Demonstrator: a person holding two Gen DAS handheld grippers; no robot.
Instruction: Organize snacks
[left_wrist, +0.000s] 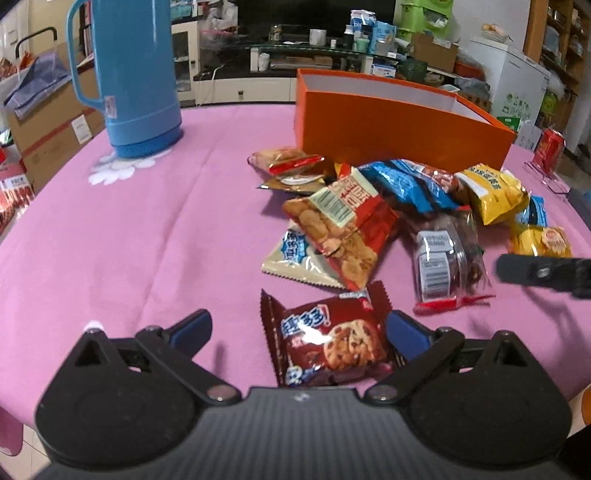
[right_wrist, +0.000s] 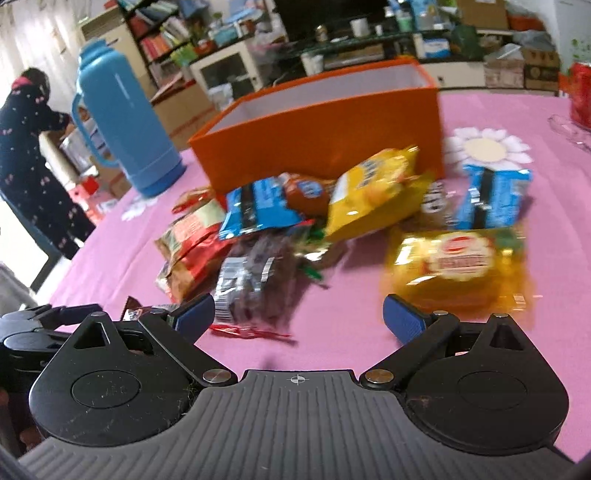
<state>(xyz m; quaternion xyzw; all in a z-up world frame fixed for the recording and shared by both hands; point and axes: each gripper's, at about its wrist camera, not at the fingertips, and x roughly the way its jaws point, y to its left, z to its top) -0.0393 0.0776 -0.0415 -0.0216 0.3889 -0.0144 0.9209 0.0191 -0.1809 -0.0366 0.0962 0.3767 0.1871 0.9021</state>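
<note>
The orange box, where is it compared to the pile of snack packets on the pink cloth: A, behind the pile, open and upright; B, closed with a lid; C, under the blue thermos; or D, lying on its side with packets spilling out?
A: the orange box stands upright and lidless, just behind the snack packets.

Blue flask (left_wrist: 129, 74) top cut off; snack pile (right_wrist: 295, 229) blurred.

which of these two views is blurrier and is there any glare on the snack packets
Right wrist view: motion-smeared, worst on the yellow packet and orange box. Left wrist view: sharper, with glare on the cookie packet; fisheye bends the pink tablecloth edge in both.
</note>
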